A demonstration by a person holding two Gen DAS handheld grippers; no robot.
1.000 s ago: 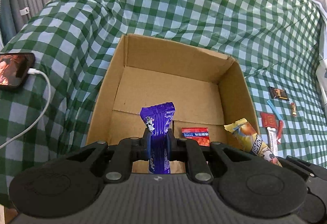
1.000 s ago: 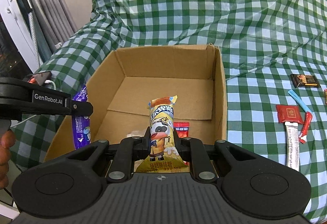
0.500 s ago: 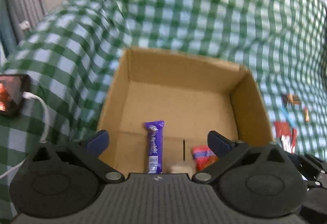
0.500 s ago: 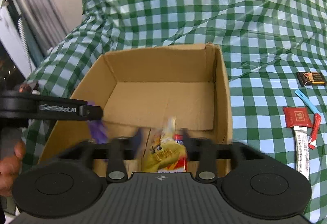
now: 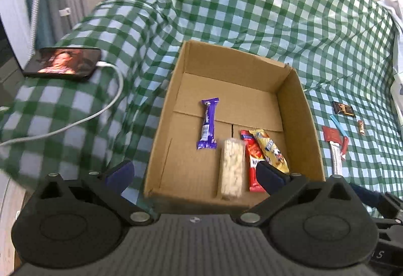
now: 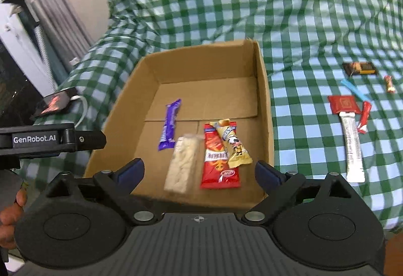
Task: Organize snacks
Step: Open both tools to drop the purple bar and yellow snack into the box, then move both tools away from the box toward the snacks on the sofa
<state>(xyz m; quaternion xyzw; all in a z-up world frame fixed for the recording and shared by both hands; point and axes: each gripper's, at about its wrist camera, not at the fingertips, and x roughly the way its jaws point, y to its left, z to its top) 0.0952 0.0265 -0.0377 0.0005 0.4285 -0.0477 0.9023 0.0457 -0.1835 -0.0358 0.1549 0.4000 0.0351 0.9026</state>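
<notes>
An open cardboard box (image 5: pixel 294 89) (image 6: pixel 263 89) sits on the green checked cloth. Inside lie a purple bar (image 5: pixel 208 123) (image 6: pixel 170 123), a pale rice bar (image 5: pixel 231 169) (image 6: pixel 182 163), a red packet (image 5: pixel 252 157) (image 6: pixel 217 157) and a yellow packet (image 5: pixel 272 150) (image 6: pixel 233 143). My left gripper (image 5: pixel 194 175) is open and empty above the box's near edge. My right gripper (image 6: pixel 200 171) is open and empty, also above the near edge.
Loose snacks lie on the cloth right of the box: a red sachet (image 6: pixel 343 104), a white stick (image 6: pixel 352 142), a blue stick (image 6: pixel 352 88), a dark packet (image 6: pixel 360 68), a small candy (image 6: pixel 389 84). A phone (image 5: pixel 63 63) with a white cable lies left.
Both grippers opened and dropped their snacks: the purple bar and the yellow packet now lie in the box. Both grippers pulled back and up.
</notes>
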